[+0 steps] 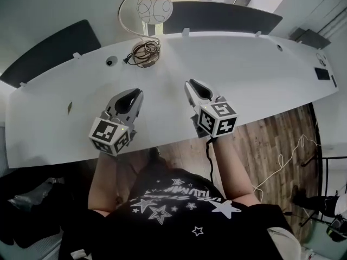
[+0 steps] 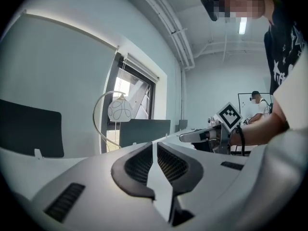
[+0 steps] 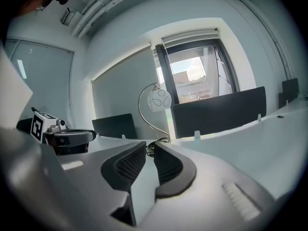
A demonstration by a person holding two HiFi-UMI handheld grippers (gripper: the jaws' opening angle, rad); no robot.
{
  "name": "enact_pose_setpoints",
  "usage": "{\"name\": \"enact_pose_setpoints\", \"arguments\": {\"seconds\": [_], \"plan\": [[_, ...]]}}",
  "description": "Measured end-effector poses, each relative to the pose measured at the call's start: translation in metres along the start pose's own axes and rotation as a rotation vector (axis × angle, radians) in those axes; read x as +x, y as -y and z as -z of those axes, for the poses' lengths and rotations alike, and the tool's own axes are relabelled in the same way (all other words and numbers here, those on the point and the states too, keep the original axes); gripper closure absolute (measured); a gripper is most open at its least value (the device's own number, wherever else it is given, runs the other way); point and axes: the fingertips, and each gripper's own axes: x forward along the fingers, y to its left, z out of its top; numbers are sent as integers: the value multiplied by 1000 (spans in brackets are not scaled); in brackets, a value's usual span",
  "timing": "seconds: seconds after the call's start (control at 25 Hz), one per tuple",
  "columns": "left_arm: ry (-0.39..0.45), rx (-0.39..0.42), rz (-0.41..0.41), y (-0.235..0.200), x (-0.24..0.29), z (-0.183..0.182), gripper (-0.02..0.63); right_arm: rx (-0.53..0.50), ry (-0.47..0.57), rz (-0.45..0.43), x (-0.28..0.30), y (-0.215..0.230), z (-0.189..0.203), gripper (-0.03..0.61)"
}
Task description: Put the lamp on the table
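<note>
White table, arc lamp and coiled cord at its far edge.

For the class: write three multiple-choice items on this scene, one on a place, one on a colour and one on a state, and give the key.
1. Where does the lamp stand?
A) at the far edge of the table
B) on the floor
C) on a chair

2. What colour is the lamp's shade?
A) red
B) white
C) black

3. What do the left gripper and the right gripper hold?
A) the lamp
B) a cup
C) nothing

Key:
1 A: in the head view its stem comes down by the coiled cable at the table's far edge.
2 B: the round shade is white with thin lines on it.
3 C: each gripper view shows nothing between the fingers, and both grippers are near the table's front edge, away from the lamp.
</note>
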Motion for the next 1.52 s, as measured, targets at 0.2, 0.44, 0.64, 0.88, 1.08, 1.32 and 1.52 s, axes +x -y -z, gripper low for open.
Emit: {"name": "enact_pose_setpoints", "arguments": {"seconds": [0.2,0.44,0.64,0.88,1.08,1.32,1.52], "plan": [[9,13,-38,44,-29,-2,591,-1,33,-56,-40,-17,2,570],[14,23,-96,95,-61,4,592,-15,39,-111,-89,-26,13,577],[18,20,-136,133,-86,6,592,-2,42,-150,-123,-34,23,577],[11,15,-172,157,-112,10,592,39,52,-175,-146,-45,41,577],[6,31,-176,163,-118,7,592,64,54,-165,-150,-45,45,577],[15,17,-173,157,-126,8,592,53,30,-167,-141,-54,47,577],[26,3,-176,137,-143,10,592,39,71,-170,-129,-79,36,577]]}}
